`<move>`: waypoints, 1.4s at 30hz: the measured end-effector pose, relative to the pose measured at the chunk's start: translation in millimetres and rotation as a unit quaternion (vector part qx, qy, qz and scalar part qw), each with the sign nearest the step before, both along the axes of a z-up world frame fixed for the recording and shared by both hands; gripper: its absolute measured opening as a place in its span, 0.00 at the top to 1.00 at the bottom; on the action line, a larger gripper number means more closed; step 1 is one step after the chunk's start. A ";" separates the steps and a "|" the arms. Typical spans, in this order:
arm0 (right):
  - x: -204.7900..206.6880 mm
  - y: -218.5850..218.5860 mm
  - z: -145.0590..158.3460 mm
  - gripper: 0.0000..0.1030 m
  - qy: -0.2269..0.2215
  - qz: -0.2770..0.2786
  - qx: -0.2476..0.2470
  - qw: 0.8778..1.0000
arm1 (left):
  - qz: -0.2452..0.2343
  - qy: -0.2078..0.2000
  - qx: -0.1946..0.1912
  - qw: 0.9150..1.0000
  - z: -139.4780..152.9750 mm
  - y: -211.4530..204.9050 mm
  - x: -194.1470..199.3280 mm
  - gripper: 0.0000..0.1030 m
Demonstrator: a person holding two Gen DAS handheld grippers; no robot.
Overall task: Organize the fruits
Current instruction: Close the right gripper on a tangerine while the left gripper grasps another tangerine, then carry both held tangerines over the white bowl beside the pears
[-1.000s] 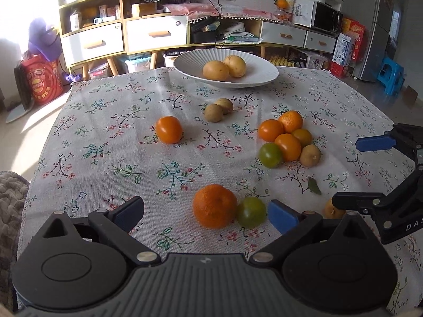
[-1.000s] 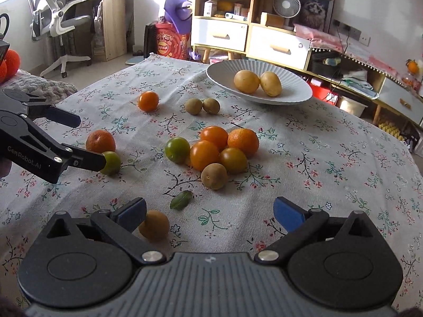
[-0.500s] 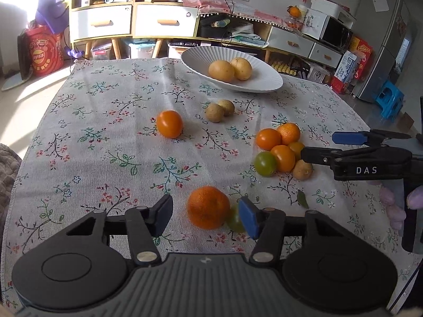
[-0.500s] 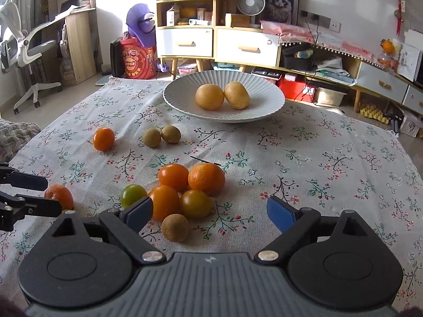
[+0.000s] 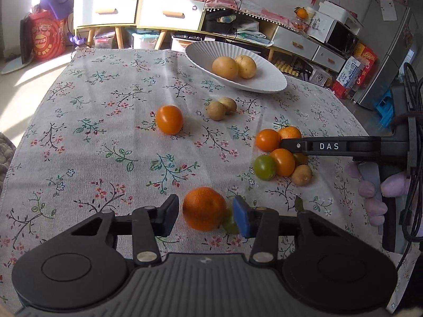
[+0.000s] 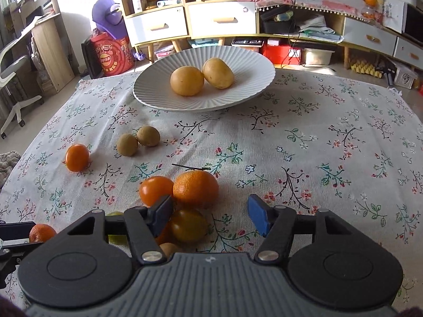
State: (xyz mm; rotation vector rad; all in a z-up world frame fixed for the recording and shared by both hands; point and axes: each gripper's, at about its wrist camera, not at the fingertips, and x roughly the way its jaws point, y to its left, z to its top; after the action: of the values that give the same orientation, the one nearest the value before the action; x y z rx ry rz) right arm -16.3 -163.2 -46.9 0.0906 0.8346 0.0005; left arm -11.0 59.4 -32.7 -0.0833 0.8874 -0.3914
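Left wrist view shows the left gripper (image 5: pixel 206 215) has narrowed around the mandarin (image 5: pixel 204 208) on the cloth, not yet clamped, while the right gripper (image 6: pixel 208 218), fingers spread, has reached the fruit pile (image 6: pixel 185 198), so picking looks imminent.

The tabletop (image 6: pixel 330 137) is covered by a pale cloth printed with small flowers and twigs. Between the left claw's (image 5: pixel 205 215) fingers sits a rough-skinned orange (image 5: pixel 204 208) on the cloth, with a small green fruit (image 5: pixel 229 223) touching it on the right-finger side. Ahead and to the right of that claw lies a tight cluster of orange, green and brown fruits (image 5: pixel 281 153), just in front of the right claw (image 6: pixel 211 214). Farther ahead of the left claw lies a lone smooth orange fruit (image 5: pixel 169 119), then two small brown fruits (image 5: pixel 221 108) touching each other. At the far side stands a white ribbed plate (image 6: pixel 238 60) that holds two yellow fruits (image 6: pixel 201 77).
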 end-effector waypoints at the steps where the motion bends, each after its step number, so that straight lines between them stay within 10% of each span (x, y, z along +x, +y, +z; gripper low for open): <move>1: 0.9 0.5 -0.3 0.41 0.000 0.000 -0.001 1.000 | 0.001 0.003 -0.002 1.000 0.0 0.5 0.9 0.65; 18: 14.4 10.1 3.2 0.66 0.005 0.016 -0.026 1.000 | -0.003 0.021 0.006 1.000 2.2 -1.3 9.8 0.64; 42: 10.7 3.3 21.0 0.67 -0.001 0.017 0.033 0.999 | 0.000 -0.001 0.014 1.000 10.6 -11.1 16.1 0.76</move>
State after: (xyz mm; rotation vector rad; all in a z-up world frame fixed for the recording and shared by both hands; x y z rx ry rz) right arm -5.6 -159.9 -25.8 0.1380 0.8337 0.0599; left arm 5.1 48.3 -22.1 -0.0569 0.8908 -0.3776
